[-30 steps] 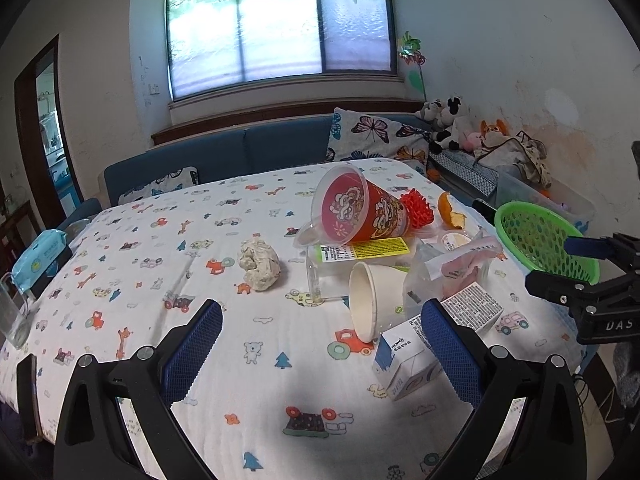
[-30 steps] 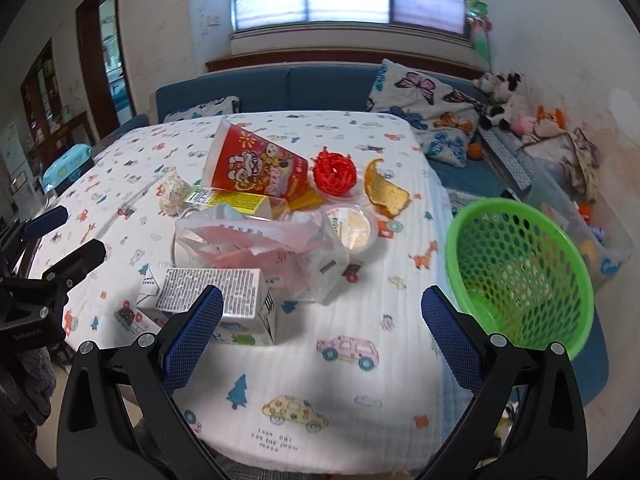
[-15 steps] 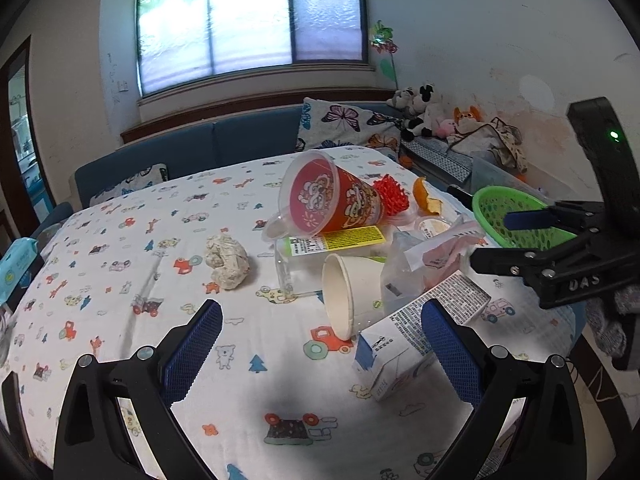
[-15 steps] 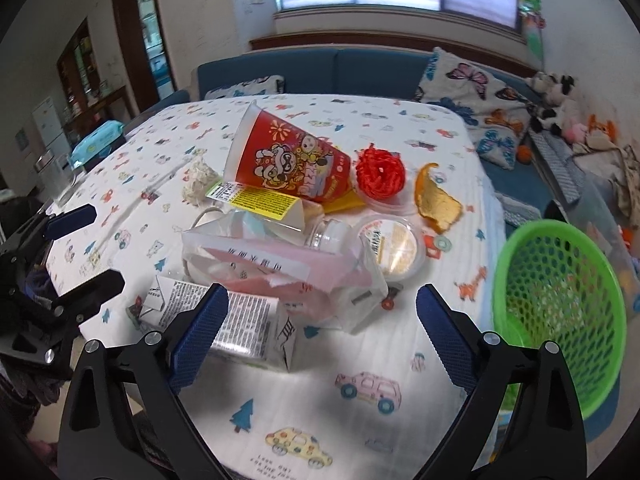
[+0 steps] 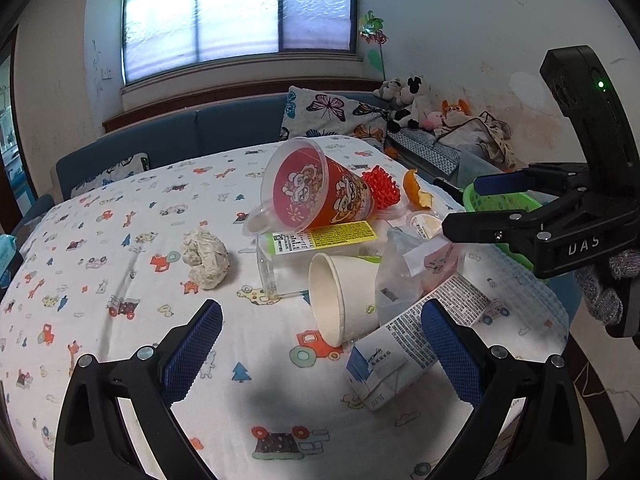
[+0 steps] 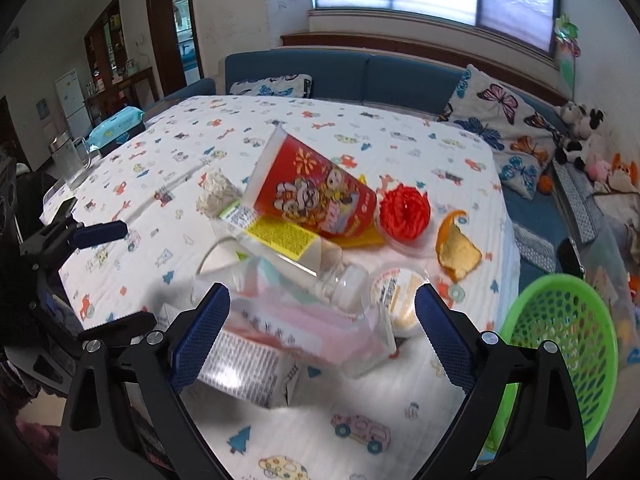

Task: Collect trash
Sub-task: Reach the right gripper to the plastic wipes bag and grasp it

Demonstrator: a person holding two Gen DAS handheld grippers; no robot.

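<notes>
Both grippers had closed in on the trash pile; right gripper (image 6: 322,320), jaws spread yet narrowing slightly, hung over the pink plastic bag (image 6: 304,320), while left gripper (image 5: 320,344) stayed spread, empty.

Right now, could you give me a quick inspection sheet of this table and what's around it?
Surface: table under a white cloth printed with cartoon vehicles.
Job's things: red printed cup lying on its side atop a clear bottle; white paper cup tipped over; milk carton; clear plastic bag; orange peel; crumpled tissue; green basket at the table's edge.
Clutter: red mesh ball.
Tools: left tool open; right tool open above the bag, jaws lately closing slightly.
Cables: nothing seen.
Surroundings: blue sofa, butterfly cushion, stuffed toys, window.
</notes>
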